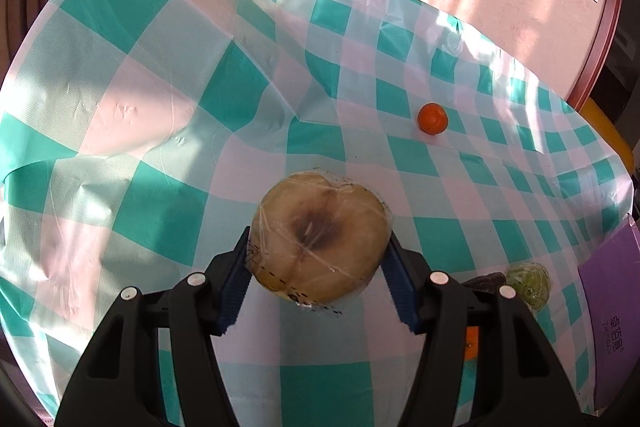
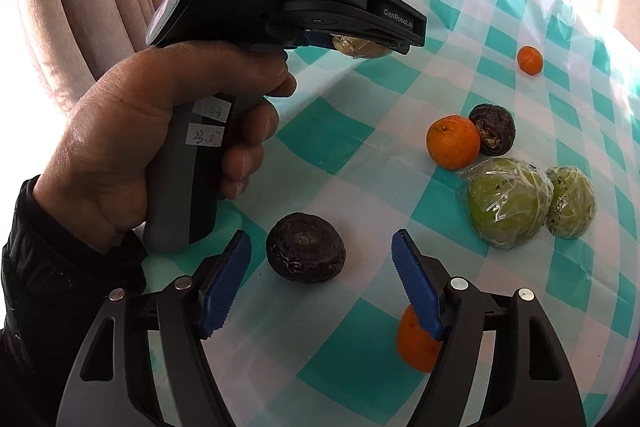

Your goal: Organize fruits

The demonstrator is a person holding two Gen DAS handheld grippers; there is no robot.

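Note:
My left gripper (image 1: 319, 243) is shut on a pale brown fruit half (image 1: 320, 239) wrapped in clear film, held above the checked tablecloth (image 1: 160, 99). The right wrist view shows that same gripper in a person's hand (image 2: 132, 131), the wrapped fruit (image 2: 360, 47) peeking out under it. My right gripper (image 2: 320, 235) stands open just over a dark wrinkled fruit (image 2: 306, 253), its blue pads apart from it. An orange (image 2: 416, 345) lies partly hidden behind the right finger.
To the right lies a cluster: an orange (image 2: 453, 141), a second dark fruit (image 2: 492, 129) and two film-wrapped green fruits (image 2: 508, 203) (image 2: 572, 201). A small orange (image 1: 432, 118) sits alone farther off. A purple box (image 1: 612, 315) lies at the table's right edge.

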